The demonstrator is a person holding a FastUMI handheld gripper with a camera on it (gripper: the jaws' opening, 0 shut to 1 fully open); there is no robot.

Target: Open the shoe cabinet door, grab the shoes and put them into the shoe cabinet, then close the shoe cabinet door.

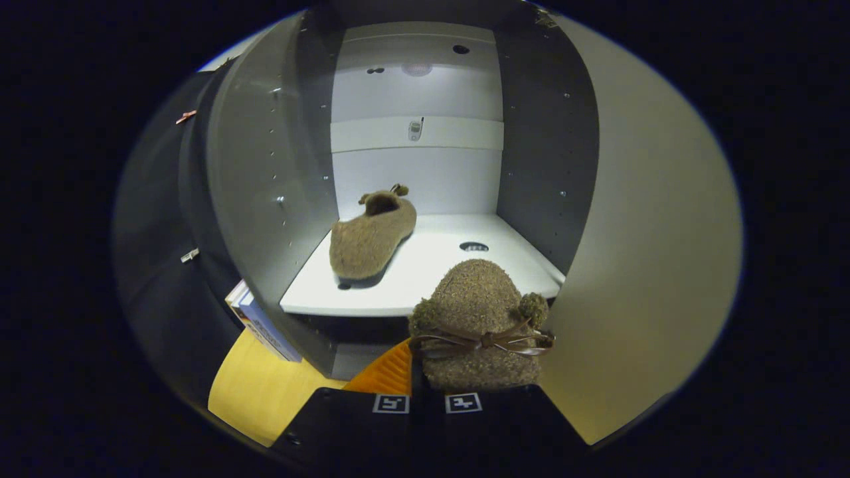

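Fuzzy brown slipper (pixel 479 325) is pinched at its heel end between the closed fingers (pixel 427 403), toe just short of the cabinet shelf (pixel 425 279) where its mate (pixel 372 238) already sits, looks light and squishy so gripping that collar seems fine.

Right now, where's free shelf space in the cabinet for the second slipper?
Free: white shelf right of the first slipper, around the round hole, up to the right wall. The left side is crowded by that slipper. The tool is shut on the held slipper, just before the shelf's front edge.
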